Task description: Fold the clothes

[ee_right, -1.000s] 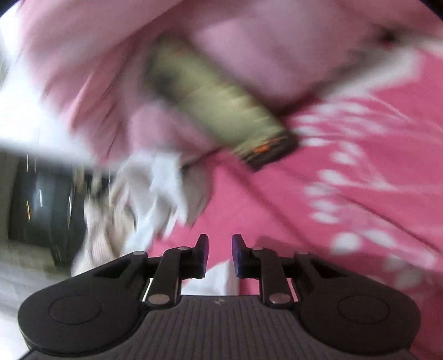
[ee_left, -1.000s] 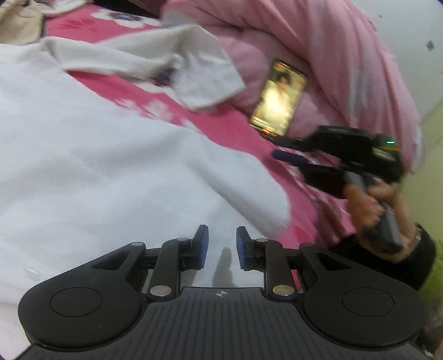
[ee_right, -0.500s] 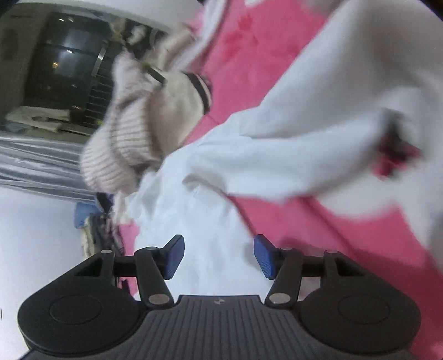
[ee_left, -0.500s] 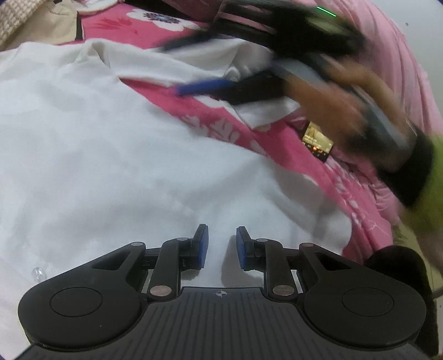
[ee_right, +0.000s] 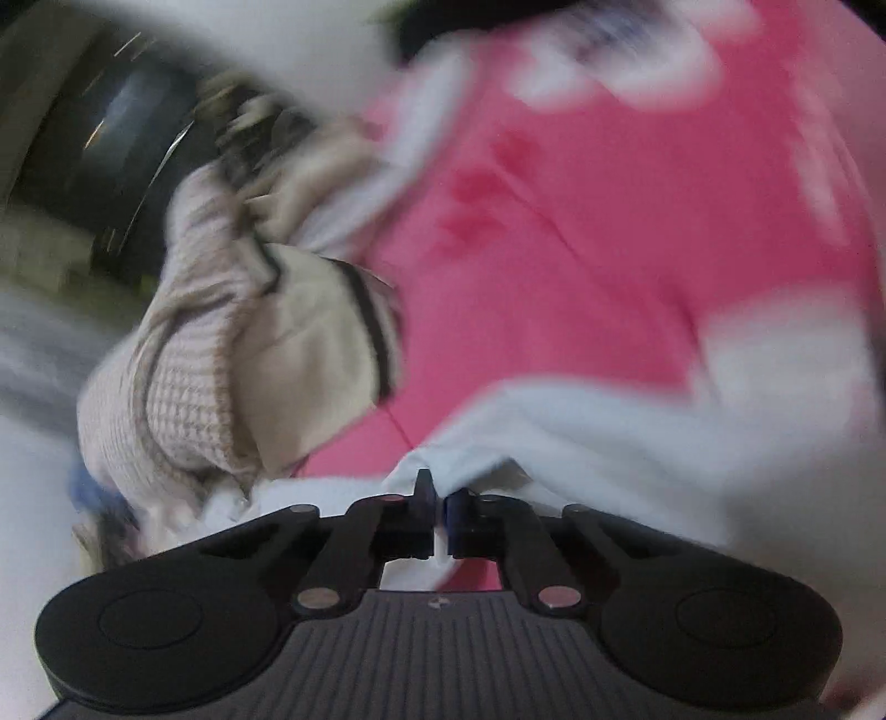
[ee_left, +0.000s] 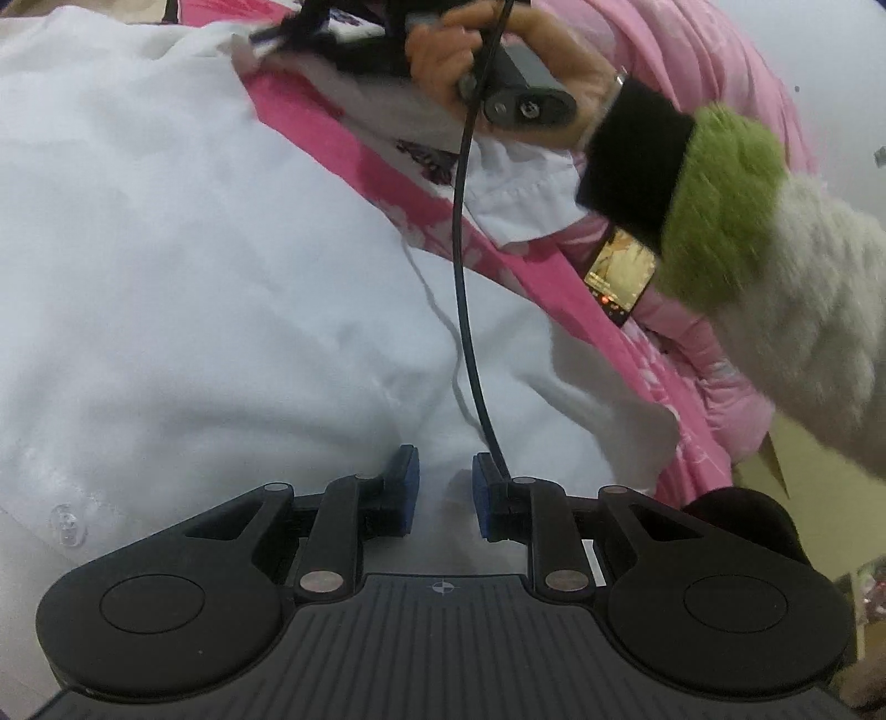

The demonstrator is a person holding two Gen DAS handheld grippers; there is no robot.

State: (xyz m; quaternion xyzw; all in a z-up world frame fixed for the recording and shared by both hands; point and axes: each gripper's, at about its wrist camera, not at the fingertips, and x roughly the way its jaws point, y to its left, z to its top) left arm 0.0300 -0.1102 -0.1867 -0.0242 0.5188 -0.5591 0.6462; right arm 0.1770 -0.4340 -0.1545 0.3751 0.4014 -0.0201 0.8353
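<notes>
Right fingers [ee_right: 425, 512] clamped on white shirt [ee_right: 581, 437] edge; left fingers [ee_left: 407, 487] apart above it.

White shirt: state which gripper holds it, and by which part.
The right gripper is shut on an edge of the white shirt. The left gripper stands open over the shirt's body, gripping nothing.

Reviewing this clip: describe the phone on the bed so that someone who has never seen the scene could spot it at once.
Start in the left wrist view at the big white shirt spread over the pink floral bedsheet. Go right past the shirt's edge, to just below the green fuzzy cuff. The phone lies there against the pale pink quilt, the only thing with a lit screen.
</notes>
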